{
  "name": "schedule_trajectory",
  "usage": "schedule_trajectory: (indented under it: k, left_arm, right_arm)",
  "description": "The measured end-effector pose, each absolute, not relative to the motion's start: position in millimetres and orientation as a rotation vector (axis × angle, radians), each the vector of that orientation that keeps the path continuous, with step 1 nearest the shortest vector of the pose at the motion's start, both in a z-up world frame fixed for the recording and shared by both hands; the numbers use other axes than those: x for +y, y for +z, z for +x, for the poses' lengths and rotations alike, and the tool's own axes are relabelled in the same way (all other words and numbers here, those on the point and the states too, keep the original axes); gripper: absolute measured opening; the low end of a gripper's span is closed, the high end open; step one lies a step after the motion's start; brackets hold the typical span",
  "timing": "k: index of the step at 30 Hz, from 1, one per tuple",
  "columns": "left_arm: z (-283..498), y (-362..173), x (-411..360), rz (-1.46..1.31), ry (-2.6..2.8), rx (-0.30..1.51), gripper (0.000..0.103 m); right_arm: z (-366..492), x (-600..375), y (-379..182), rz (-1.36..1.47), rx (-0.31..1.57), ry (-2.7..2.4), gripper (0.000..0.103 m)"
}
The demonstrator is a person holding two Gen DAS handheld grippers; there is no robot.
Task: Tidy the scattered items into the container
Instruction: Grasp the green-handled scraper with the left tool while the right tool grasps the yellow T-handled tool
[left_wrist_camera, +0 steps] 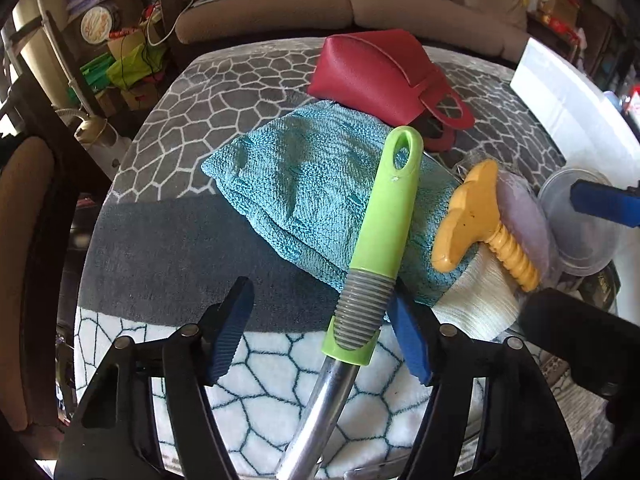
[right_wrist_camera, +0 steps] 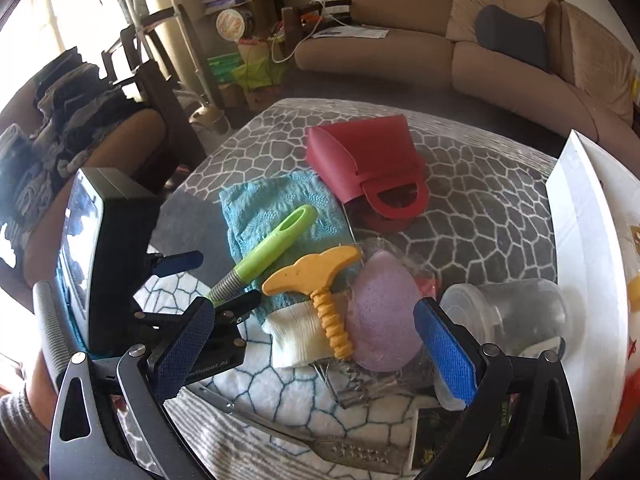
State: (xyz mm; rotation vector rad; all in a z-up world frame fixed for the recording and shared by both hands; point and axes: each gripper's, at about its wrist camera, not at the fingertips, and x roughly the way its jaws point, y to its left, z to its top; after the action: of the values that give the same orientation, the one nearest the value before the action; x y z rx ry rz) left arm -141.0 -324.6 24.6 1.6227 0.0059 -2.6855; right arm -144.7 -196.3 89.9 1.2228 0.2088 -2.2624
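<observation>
A utensil with a green handle (left_wrist_camera: 386, 216) and metal shaft lies on a teal cloth (left_wrist_camera: 304, 188). My left gripper (left_wrist_camera: 320, 340) is open, its blue pads either side of the handle's grey ribbed grip, not closed on it. My right gripper (right_wrist_camera: 316, 354) is open above a yellow T-handled tool (right_wrist_camera: 320, 276), a lilac sponge (right_wrist_camera: 384, 312) and a white cloth (right_wrist_camera: 298, 332). The left gripper also shows in the right wrist view (right_wrist_camera: 216, 280). The white container (right_wrist_camera: 584, 216) stands at the right edge.
A red handbag (right_wrist_camera: 368, 164) lies beyond the teal cloth. A clear lidded plastic jar (right_wrist_camera: 504, 312) lies on its side by the container. A metal slotted utensil (right_wrist_camera: 352, 450) lies near the front. The patterned grey and white blanket (left_wrist_camera: 168, 264) covers the table. Sofa behind.
</observation>
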Motion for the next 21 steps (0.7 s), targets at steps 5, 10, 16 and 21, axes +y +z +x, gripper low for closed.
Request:
schedule_trajectory:
  k: [5,10,16,21]
  left_arm:
    - [-137,26,-322,1.651,-2.726,0.035,0.027]
    - [-130,35,-320,1.645,-2.764,0.048,0.016]
    - [-115,58,-328,1.600,-2.792,0.155,0.015]
    - [-93,93,-334,1.549,-2.820,0.223,0.015]
  right_arm:
    - [-155,-209,68,1.241,0.260,-2.264,0.067]
    - [-161,-214,59,1.290,0.264,-2.238,0.021]
    - [-147,-205,87,1.241,0.225,-2.255,0.015]
    - [-129,-199,115,1.220,0.233,-2.266,0.015]
